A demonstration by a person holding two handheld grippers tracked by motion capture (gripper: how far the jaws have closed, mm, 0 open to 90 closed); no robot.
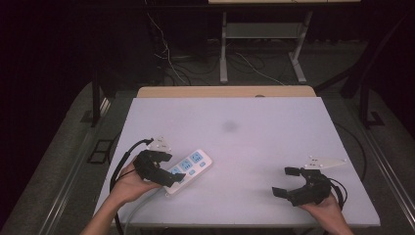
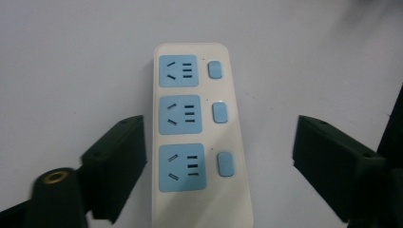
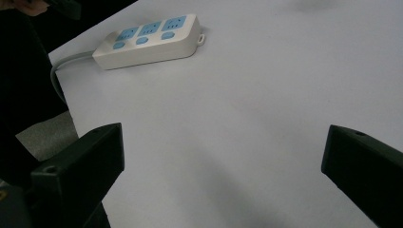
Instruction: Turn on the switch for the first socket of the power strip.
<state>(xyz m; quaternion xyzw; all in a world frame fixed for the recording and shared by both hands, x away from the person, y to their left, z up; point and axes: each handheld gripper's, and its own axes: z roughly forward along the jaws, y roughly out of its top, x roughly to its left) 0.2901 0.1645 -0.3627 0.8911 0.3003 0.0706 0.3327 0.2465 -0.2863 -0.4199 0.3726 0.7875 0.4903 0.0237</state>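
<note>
A white power strip (image 1: 195, 160) with three blue sockets and three blue switches lies slanted at the front left of the white table (image 1: 254, 142). My left gripper (image 1: 171, 167) hovers over the strip's near end. In the left gripper view the power strip (image 2: 199, 142) runs between the two black jaws, which stand wide apart on either side without touching it, so the left gripper (image 2: 218, 142) is open. My right gripper (image 1: 285, 181) rests open near the front right edge with nothing between its jaws. In the right gripper view this right gripper (image 3: 223, 147) faces the far-off power strip (image 3: 147, 40).
The strip's grey cable (image 3: 59, 71) drops over the table's front left edge. A faint dark smudge (image 1: 229, 126) marks the tabletop's middle. Behind the table a wooden board (image 1: 225, 91) and a white desk frame (image 1: 259, 44) stand over loose floor cables (image 1: 169, 63).
</note>
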